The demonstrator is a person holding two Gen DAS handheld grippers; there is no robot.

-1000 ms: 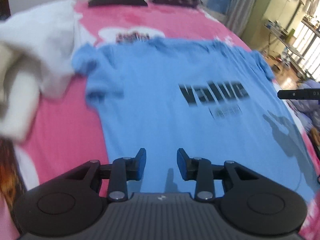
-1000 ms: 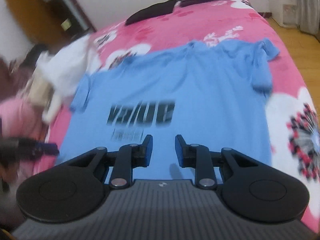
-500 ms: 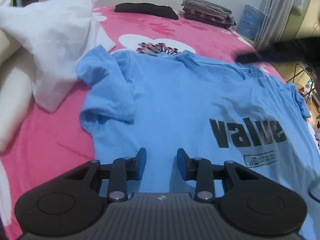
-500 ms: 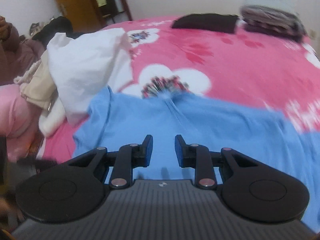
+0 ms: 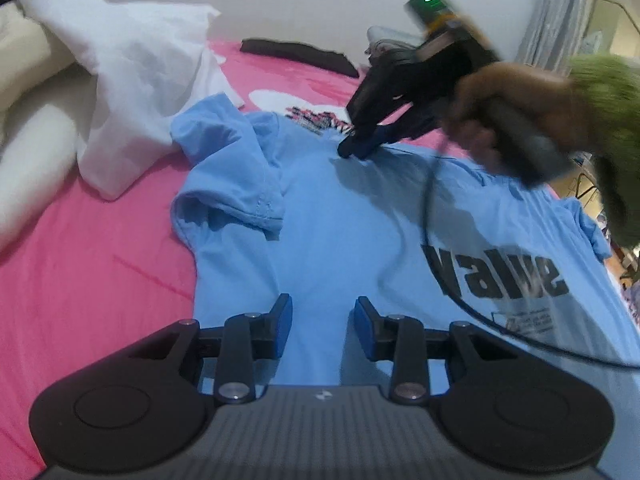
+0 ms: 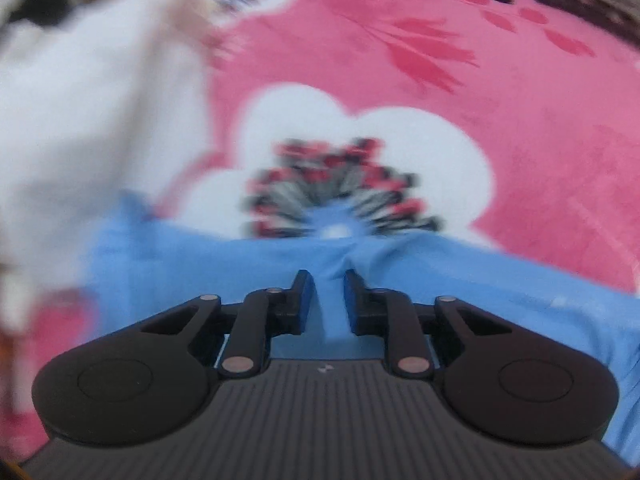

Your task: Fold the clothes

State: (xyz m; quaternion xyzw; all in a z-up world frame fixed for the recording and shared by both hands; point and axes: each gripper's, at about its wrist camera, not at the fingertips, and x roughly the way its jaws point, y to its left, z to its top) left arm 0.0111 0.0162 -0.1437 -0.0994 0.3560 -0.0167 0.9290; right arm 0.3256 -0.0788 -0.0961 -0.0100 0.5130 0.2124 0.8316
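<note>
Across the middle of both frames lies the light blue cotton T-shirt (image 5: 340, 220), flat on the pink flowered bedspread (image 5: 88, 264). Upper centre, the right gripper (image 5: 356, 148) has just been closing, collar fabric bunched between its blue pads. Bottom centre, the left gripper (image 5: 322, 322) hovers spread, nothing pinched.

You are working in a home bedroom. The surface under you is a bed with a pink flowered blanket (image 5: 92, 264), white and cream bedding (image 5: 132, 80) heaped at the left, folded dark clothes (image 5: 296, 54) at the far edge by a plain white wall, and a grey curtain (image 5: 556, 12) far right.
</note>
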